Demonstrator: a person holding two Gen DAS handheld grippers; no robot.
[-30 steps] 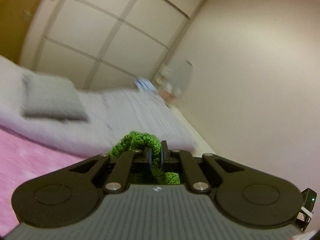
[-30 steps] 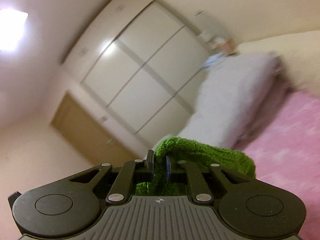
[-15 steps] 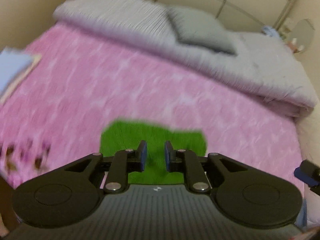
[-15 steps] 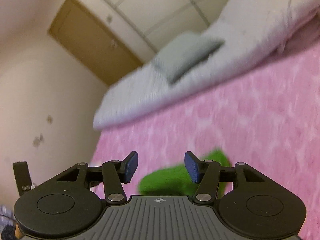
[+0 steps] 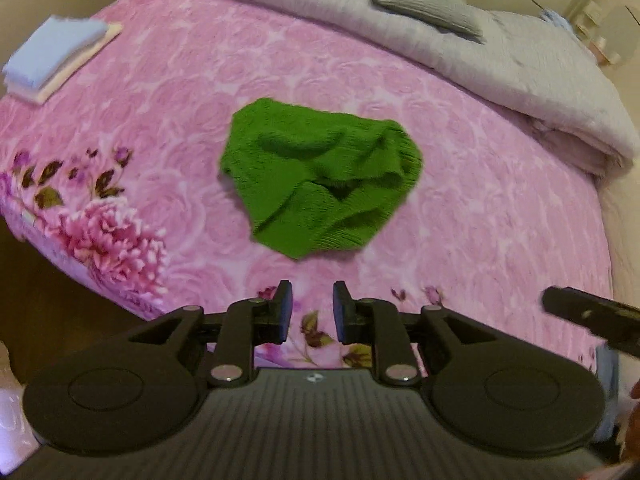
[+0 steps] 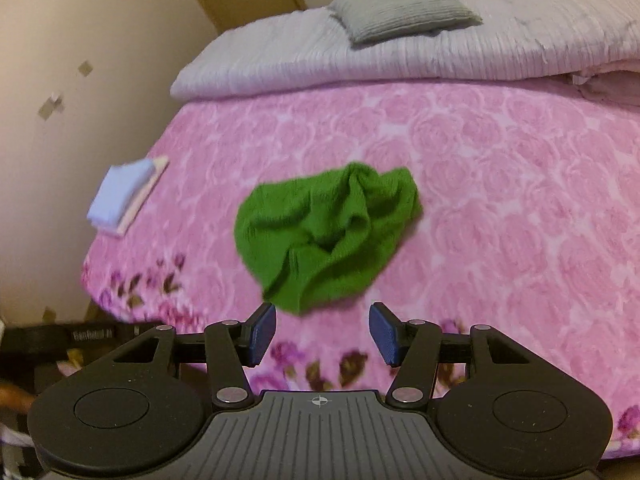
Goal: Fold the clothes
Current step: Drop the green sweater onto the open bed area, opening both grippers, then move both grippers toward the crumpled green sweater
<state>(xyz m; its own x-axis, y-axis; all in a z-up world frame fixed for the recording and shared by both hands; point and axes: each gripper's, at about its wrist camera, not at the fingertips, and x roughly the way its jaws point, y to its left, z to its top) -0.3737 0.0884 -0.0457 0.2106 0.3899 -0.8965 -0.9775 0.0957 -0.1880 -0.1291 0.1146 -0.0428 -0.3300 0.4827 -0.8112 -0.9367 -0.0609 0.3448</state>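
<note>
A green knitted garment (image 5: 320, 176) lies crumpled in a loose heap on the middle of a bed, on a pink rose-patterned bedspread (image 5: 480, 208) whose near edge carries printed flowers. Neither gripper touches it. The left gripper (image 5: 312, 316) hovers over the near edge of the bed with its jaws a little apart and nothing between them. The right gripper (image 6: 322, 334) hovers just short of the garment's near edge, its jaws wide apart and empty; its blue pads (image 6: 262, 334) face each other across the gap.

No containers are in view. Near the left edge of the bed sits a small stack of folded cloths (image 6: 124, 196), a pale blue one on top of a cream one, well apart from the green garment. At the far end of the bed a grey quilt (image 6: 440, 56) is bunched up, with a grey pillow (image 6: 400, 8) resting on top. A cream wall (image 6: 80, 80) stands to the left of the bed.
</note>
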